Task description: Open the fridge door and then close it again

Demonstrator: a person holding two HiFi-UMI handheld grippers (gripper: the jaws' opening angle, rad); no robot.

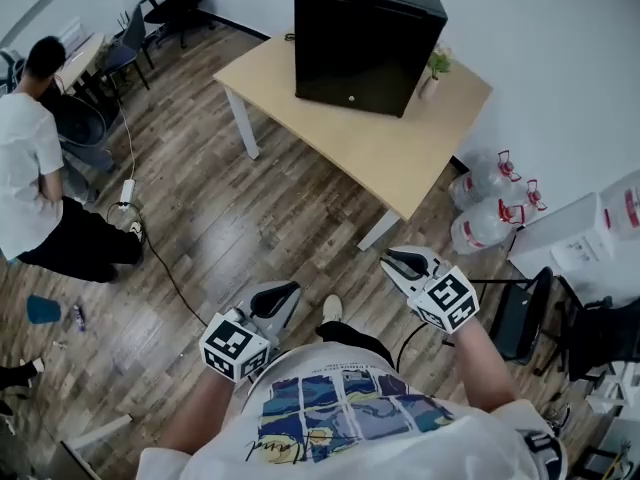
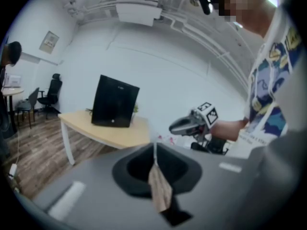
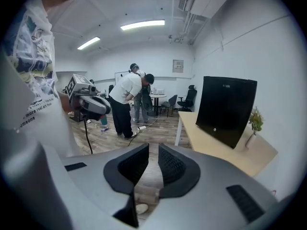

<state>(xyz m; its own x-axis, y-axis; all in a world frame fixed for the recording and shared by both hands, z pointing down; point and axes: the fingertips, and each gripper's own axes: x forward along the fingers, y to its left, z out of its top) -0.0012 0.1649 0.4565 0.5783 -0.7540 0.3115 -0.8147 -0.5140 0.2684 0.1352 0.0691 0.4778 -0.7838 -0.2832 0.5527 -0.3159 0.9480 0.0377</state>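
Observation:
A black mini fridge (image 1: 365, 38) stands with its door shut on a light wooden table (image 1: 400, 153), far ahead of me. It also shows in the left gripper view (image 2: 115, 108) and the right gripper view (image 3: 225, 111). Both grippers hang close to my body, well away from the table. My left gripper (image 1: 285, 290) has its jaws closed to a thin seam (image 2: 154, 150) and holds nothing. My right gripper (image 1: 400, 260) has its pads a narrow gap apart (image 3: 153, 152), with bare floor seen between them.
A small potted plant (image 1: 437, 68) stands right of the fridge. Large water bottles (image 1: 485, 203) sit on the floor by the table's right end, beside a white cabinet (image 1: 590, 238) and a black chair (image 1: 520, 313). A person (image 1: 30, 168) stands at far left near a power strip (image 1: 127, 190).

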